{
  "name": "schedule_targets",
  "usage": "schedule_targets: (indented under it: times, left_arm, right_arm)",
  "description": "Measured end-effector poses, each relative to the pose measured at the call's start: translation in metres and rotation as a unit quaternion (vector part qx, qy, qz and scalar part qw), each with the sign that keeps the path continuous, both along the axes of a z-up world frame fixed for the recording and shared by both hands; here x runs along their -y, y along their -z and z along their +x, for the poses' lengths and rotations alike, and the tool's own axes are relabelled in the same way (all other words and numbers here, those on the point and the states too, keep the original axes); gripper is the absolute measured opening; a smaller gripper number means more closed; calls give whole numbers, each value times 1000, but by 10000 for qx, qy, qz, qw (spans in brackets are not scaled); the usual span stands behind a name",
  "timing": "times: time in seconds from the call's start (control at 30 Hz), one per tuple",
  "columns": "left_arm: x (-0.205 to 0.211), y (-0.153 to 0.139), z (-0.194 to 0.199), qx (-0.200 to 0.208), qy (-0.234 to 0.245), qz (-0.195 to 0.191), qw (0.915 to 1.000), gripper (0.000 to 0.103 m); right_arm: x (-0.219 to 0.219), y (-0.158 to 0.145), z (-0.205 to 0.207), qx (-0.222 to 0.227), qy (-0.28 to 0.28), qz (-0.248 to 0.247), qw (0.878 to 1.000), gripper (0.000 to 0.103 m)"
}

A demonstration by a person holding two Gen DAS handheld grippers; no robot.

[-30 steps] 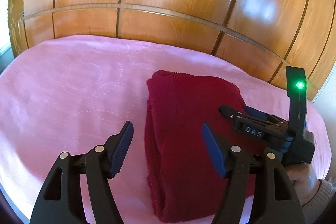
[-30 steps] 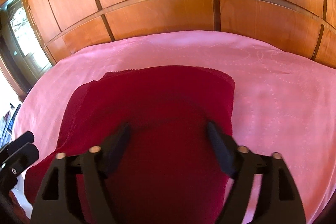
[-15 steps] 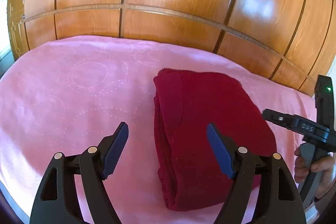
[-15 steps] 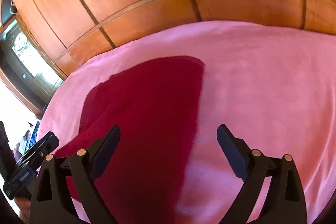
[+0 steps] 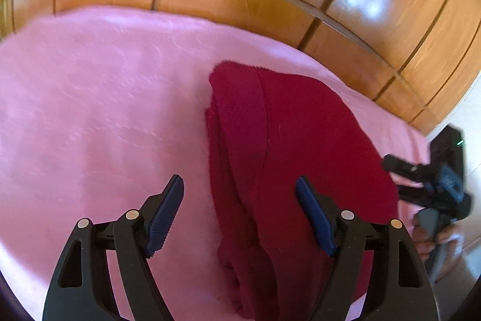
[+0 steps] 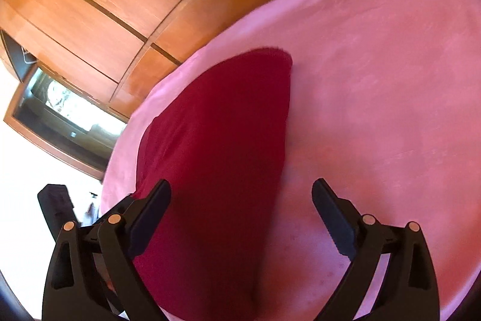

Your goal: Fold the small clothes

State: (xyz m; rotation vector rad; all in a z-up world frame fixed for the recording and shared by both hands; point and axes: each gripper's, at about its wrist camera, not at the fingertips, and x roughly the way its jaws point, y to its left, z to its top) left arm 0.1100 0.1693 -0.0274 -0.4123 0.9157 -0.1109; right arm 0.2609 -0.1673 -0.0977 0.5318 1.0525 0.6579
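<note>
Shifted off red garment (image 5: 300, 155) since earlier frame: right gripper (image 6: 240, 209), jaws just widened, holding nothing. Left gripper (image 5: 239, 203) also widened, empty, garment fold at 12 o'clock on pink cover (image 5: 90, 110).

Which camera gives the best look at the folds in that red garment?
The left wrist view: the red garment shows its stacked layers along one edge. The right wrist view shows it as a smooth, blurry slab.
</note>
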Motion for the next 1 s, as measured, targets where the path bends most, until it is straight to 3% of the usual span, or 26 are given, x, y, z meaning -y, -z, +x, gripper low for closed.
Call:
schedule_targets:
  times: [0.1, 0.13, 0.2, 0.27, 0.33, 0.4, 0.53, 0.63, 0.8, 0.9, 1.0]
  left_arm:
    - [-14, 21, 13, -243, 124, -784, 9965, 76]
    - [-19, 30, 18, -324, 192, -1129, 9929, 72]
    - [-23, 40, 21, -302, 292, -1492, 9879, 61]
    - [-24, 45, 22, -209, 375, -1698, 9845, 48]
    - [-23, 44, 20, -150, 419, -1765, 9833, 38]
    - [-21, 39, 14, -11, 498, -1891, 9807, 34]
    - [-6, 23, 9, 114, 754, -2008, 9767, 32]
    - [23, 9, 5, 203, 1086, -2034, 9728, 32]
    - [100, -20, 17, 409, 1793, -2172, 9586, 32]
    - [162, -32, 33, 394, 2251, -2102, 9506, 32]
    - [235, -32, 51, 211, 2660, -1831, 9462, 32]
  right_arm:
    - [-7, 7, 10, -111, -167, 275, 9994, 84]
    - [-12, 8, 14, -167, -257, 412, 9987, 74]
    - [-22, 11, 20, -247, -363, 441, 9981, 73]
    - [-30, 12, 20, -181, -438, 229, 9986, 68]
    - [-31, 7, 18, -146, -447, 167, 9988, 54]
    - [-27, -6, 9, 42, -482, 132, 9987, 46]
    - [-14, -41, -20, 561, -488, -68, 9972, 42]
    - [11, -62, -37, 856, -293, -102, 9958, 42]
    - [92, -102, -73, 1333, 289, -385, 9899, 42]
    - [144, -111, -90, 1444, 748, -633, 9847, 42]
    - [195, -102, -101, 1291, 1329, -875, 9788, 44]
